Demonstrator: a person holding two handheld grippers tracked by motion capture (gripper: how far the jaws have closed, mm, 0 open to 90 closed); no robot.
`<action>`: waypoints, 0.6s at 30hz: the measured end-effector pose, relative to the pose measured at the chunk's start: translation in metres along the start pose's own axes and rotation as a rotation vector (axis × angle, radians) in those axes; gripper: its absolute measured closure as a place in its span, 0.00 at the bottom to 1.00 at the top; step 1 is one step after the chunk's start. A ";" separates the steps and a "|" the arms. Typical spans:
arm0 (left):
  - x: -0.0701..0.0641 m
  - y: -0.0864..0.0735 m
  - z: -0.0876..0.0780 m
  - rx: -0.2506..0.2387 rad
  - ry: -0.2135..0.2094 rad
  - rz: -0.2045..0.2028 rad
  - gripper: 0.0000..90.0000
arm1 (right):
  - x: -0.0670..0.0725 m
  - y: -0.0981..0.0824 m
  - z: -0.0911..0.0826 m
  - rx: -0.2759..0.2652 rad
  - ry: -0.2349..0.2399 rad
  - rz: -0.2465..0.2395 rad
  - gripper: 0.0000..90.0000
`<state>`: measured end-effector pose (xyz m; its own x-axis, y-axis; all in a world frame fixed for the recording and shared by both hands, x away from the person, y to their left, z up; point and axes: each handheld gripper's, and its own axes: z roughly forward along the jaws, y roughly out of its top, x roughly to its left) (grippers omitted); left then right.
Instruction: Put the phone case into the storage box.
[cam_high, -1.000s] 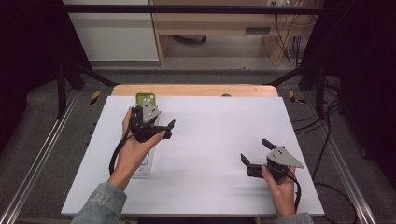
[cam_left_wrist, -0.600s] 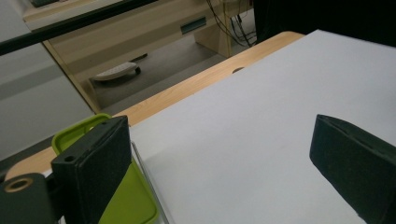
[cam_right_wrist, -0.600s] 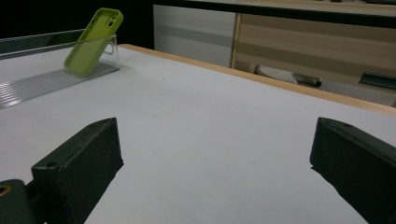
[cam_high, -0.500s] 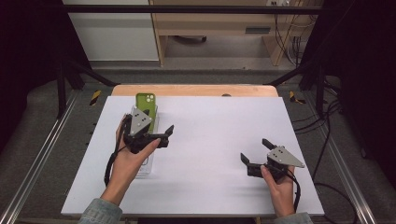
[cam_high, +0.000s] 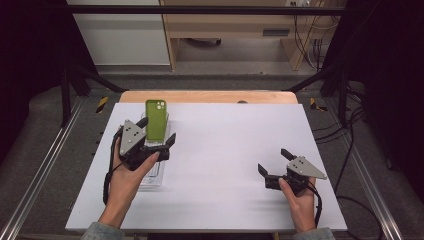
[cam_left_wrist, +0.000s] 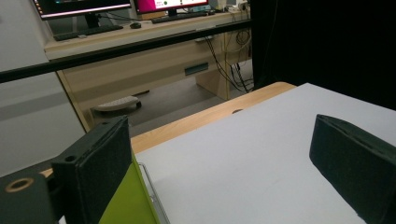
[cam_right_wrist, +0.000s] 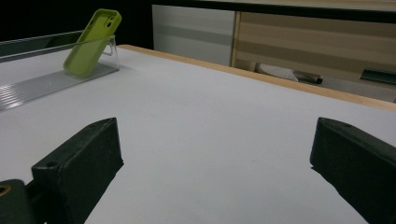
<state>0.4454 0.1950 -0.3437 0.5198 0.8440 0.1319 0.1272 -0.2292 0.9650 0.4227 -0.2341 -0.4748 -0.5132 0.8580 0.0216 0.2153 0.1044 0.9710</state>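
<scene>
Green phone case (cam_high: 156, 120) leans in a clear tray (cam_high: 152, 176) at the far left. Left gripper (cam_high: 159, 136), jaws apart, sits beside it; a careless nudge could topple it. Right gripper (cam_high: 274, 162), jaws apart, rests near right.

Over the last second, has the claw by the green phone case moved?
Yes. The left claw has drawn back toward the person, away from the table's wooden far edge, uncovering the green phone case.
</scene>
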 end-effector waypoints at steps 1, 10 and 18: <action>0.001 0.000 -0.002 -0.004 0.001 -0.005 0.06 | 0.000 0.000 0.000 0.001 0.000 0.000 0.03; 0.005 0.001 -0.017 -0.055 -0.006 -0.044 0.05 | 0.000 0.000 0.000 0.004 0.006 -0.005 0.03; 0.007 -0.006 -0.033 -0.074 0.017 -0.057 0.05 | 0.000 0.000 0.000 0.007 0.012 -0.012 0.03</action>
<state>0.4209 0.2184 -0.3412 0.4988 0.8630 0.0797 0.0931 -0.1448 0.9851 0.4229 -0.2339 -0.4751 -0.5257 0.8505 0.0132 0.2147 0.1177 0.9696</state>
